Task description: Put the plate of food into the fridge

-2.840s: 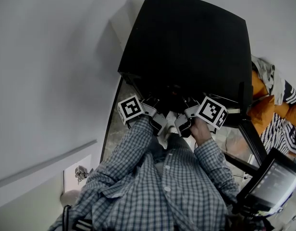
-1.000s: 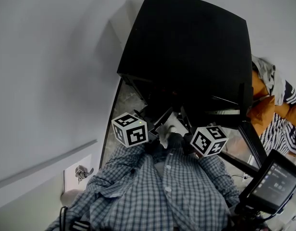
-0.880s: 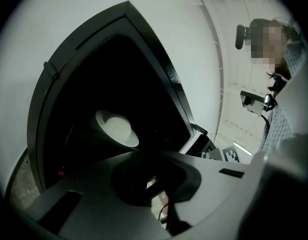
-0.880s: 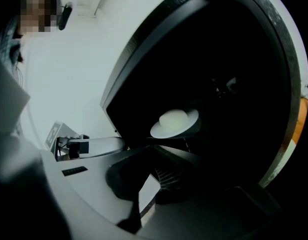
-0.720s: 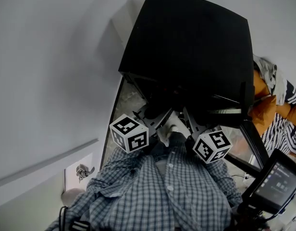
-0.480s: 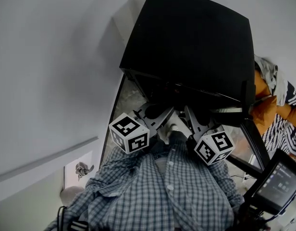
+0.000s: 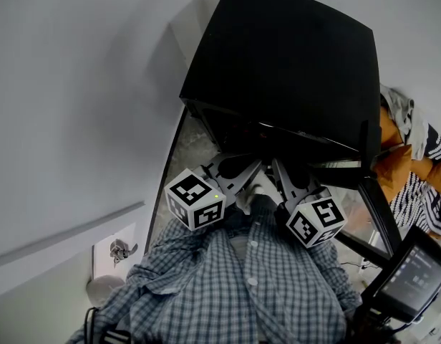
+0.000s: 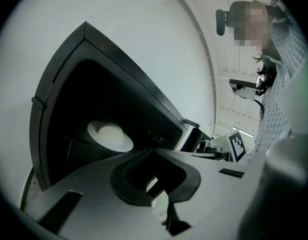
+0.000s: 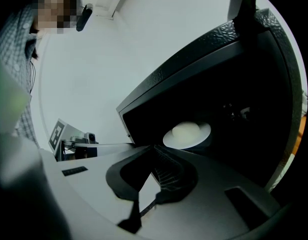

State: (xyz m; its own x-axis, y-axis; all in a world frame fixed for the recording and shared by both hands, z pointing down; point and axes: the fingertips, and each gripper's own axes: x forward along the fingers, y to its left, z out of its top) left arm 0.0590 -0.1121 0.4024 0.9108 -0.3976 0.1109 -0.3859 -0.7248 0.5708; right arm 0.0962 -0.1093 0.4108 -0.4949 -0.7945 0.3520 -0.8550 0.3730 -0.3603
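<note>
Fingers [image 8: 89, 199] first: on the left gripper [image 8: 154, 156] the tips read as closed together. Only a thin slit shows between the bases, and nothing is gripped.

Left gripper view: the plate [image 8: 110, 136], with a pale mound of food [image 8: 111, 132] on it, sits inside the fridge [image 8: 59, 69]. It's well apart from the jaws. It looks to be on a shelf, but the cavity is too dark to be sure. Fridge front is open.

Right gripper view: same story. The right gripper [image 9: 154, 149] is closed on nothing, with a ribbed pad face showing in the loop between its fingers. Plate is beyond the tips, inside the cavity, not touching the gripper.

Head view: both marker cubes [image 7: 197, 199] are close to the person's checked shirt [image 7: 256, 278]. The fingers point at the fridge mouth, just below its front edge. Plate not visible from here, as the interior is black.

Status, my read: placement is done. The plate is in and both grippers are free of it. At most, closing the fridge up is left, and the task line doesn't ask for that.
</note>
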